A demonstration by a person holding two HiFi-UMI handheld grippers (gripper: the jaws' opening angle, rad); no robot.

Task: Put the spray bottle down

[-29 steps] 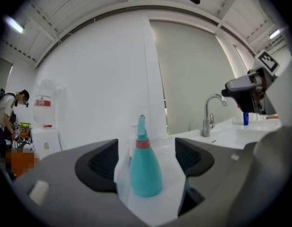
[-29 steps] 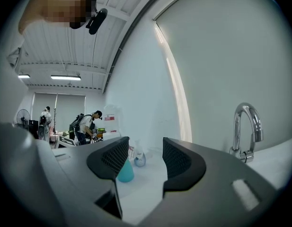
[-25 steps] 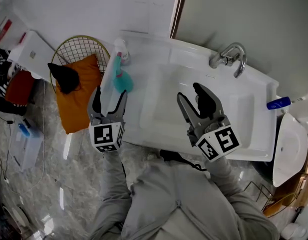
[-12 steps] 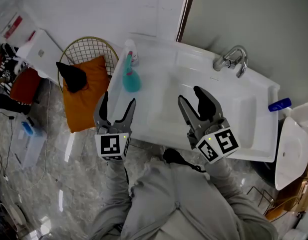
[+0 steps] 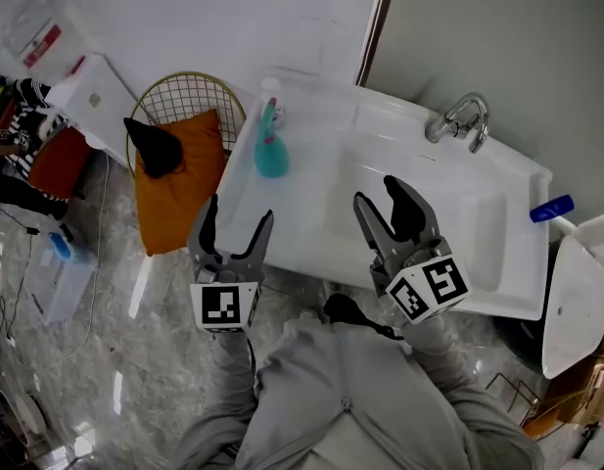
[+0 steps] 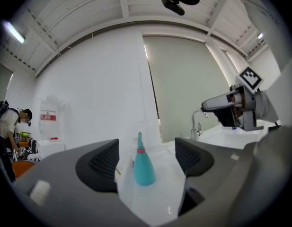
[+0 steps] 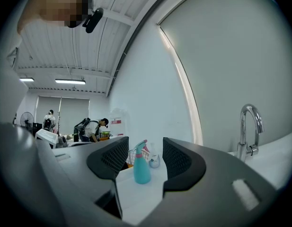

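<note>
Left tongs backed off spray bottle, apart, right tongs apart, white washbasin

The spray bottle stands on the sink's left end — basket beside it, faucet well right.

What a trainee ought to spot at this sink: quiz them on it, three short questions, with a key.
1. True or false: the left gripper holds the spray bottle.
2. On the sink ledge the bottle is: A upright; B on its side; C upside down.
3. Fill in: the right gripper's jaws are ___.
Key: 1 false; 2 A; 3 open.
</note>
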